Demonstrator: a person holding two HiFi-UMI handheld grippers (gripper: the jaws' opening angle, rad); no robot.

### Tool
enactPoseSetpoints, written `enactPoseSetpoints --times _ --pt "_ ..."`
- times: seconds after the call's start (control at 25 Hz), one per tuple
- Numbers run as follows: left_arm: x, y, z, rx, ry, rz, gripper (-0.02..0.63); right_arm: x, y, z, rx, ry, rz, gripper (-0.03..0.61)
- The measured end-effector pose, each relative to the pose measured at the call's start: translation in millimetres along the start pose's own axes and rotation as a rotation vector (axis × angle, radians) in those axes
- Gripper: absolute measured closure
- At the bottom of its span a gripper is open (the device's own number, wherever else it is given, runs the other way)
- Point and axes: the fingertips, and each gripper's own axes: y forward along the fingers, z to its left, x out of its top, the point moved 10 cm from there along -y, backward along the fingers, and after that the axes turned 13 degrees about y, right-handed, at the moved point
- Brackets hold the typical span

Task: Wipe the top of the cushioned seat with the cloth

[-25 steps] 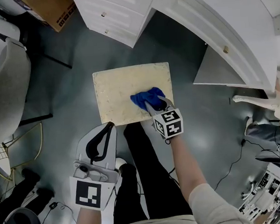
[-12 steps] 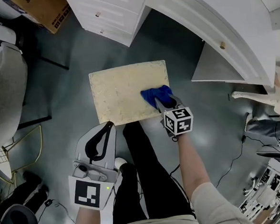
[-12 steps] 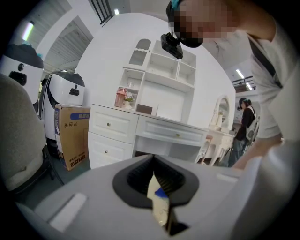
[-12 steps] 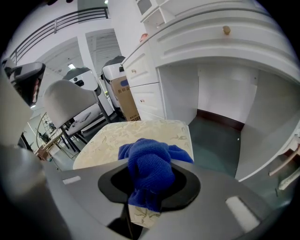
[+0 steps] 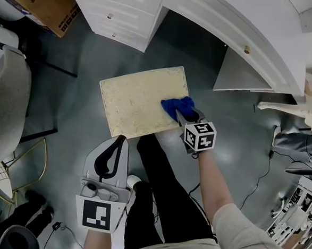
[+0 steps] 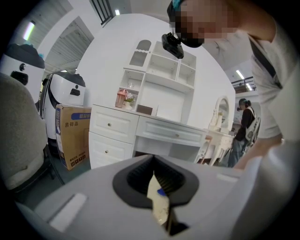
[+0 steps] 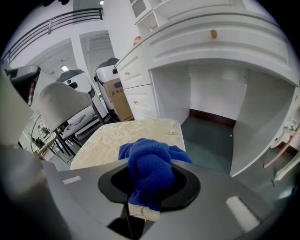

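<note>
The cushioned seat (image 5: 138, 104) is a cream, leaf-patterned square on the grey floor below me; it also fills the middle of the right gripper view (image 7: 126, 138). A bunched blue cloth (image 5: 176, 106) lies on its near right corner. My right gripper (image 5: 184, 115) is shut on the cloth (image 7: 149, 171), pressing it onto the seat top. My left gripper (image 5: 111, 153) hangs off the seat by its near left edge, jaws shut with nothing between them. Through its narrow slit a sliver of the seat (image 6: 157, 197) shows.
A white desk with drawers (image 5: 132, 16) and a curved white top (image 5: 256, 29) stands beyond the seat. A grey chair (image 5: 5, 94) is at the left, a cardboard box (image 5: 57, 11) behind it. My legs (image 5: 160, 185) are just below the seat. Cables (image 5: 261, 178) lie at the right.
My right gripper has dragged the blue cloth rightward across the seat, from near the middle of the front edge to the near right corner. The left gripper has stayed put.
</note>
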Motion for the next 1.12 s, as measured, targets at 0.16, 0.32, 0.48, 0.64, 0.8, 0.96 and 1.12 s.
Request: enactPoseSetpoints --times 0.16,0.32,0.48,0.64,0.8,0.96,1.12 --pt "0 -3 0 -0.002 0.003 0.000 0.614 -9 -7 1 -0.007 0.005 -0.004 0.454" --pt "-1 -6 -3 0.002 -0.002 -0.009 0.614 -22 -15 2 -0.011 0.010 -0.005 0.454" --pt "-2 -8 -6 -0.006 0.008 -0.011 0.614 -36 -23 4 -0.005 0.008 -0.002 0.454" --pt "-3 -11 -8 -0.012 0.014 -0.014 0.614 -42 -27 5 -0.001 -0.015 0.004 0.454" --pt "-4 -16 -9 -0.008 0.012 -0.017 0.614 -42 -26 11 -0.016 -0.025 0.006 0.456" --pt "-6 -21 -11 -0.007 0.010 -0.018 0.614 -45 -21 30 0.013 -0.052 0.010 0.456" --pt "-9 -27 -10 -0.002 0.009 -0.016 0.614 -49 -11 57 0.054 -0.080 0.021 0.456"
